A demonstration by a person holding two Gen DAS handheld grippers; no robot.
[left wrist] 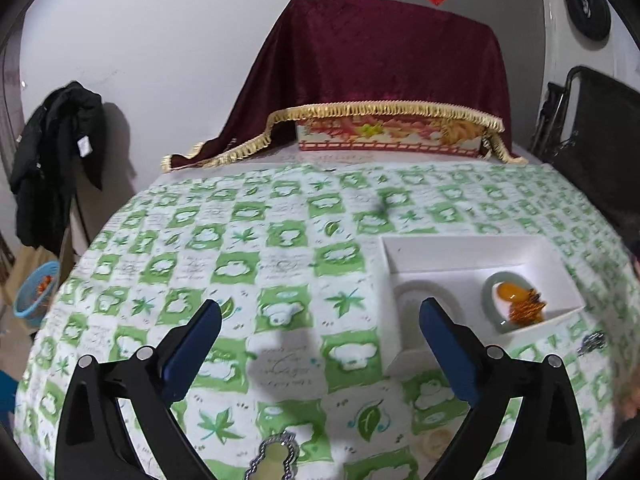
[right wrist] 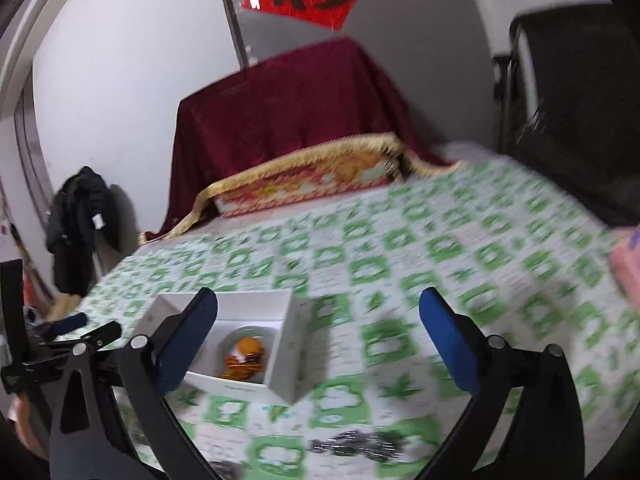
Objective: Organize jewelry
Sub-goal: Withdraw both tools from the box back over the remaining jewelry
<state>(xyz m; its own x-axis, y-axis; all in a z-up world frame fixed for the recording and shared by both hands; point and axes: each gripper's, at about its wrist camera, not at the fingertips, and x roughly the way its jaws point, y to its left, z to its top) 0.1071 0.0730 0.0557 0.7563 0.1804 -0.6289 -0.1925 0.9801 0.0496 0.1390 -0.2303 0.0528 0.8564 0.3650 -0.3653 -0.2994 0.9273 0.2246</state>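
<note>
box: white box [left wrist: 480, 268] lying on the counter [left wrist: 280, 240] toward its right side, well short of the far edge; lid off or folded back, hard to tell which
contents: pale bangle [left wrist: 498, 308] already inside, with an amber piece [left wrist: 506, 291] and an orange-gold cluster [left wrist: 526, 308] resting on it
loose pendant: silver-framed pendant [left wrist: 274, 458] flat on the cloth at the near edge, below the left gripper [left wrist: 320, 320], not yet in the box
loose chain: dark, glinting chain-like piece [right wrist: 360, 446] near the near edge, below the right gripper [right wrist: 318, 320]; too blurred to name exactly
left jaws: spread wide, nothing between them, clear of the pendant
right jaws: spread wide, empty; left finger overlapping the box only in line of sight
risk, thin pieces: both loose items lie flat on soft cloth, so a closing grip likely to pinch fabric with them or slide off
risk, box: light and open, probably easy to nudge or tip with a finger during a drop, spilling what is inside
risk, chain: likely to dangle and snag on the box wall if lifted by one end
left view only: pendant, plus a second small metallic bit [left wrist: 592, 342] just off the box's near right corner
right view only: the dark chain, and the other gripper [right wrist: 60, 344] at the left edge
</note>
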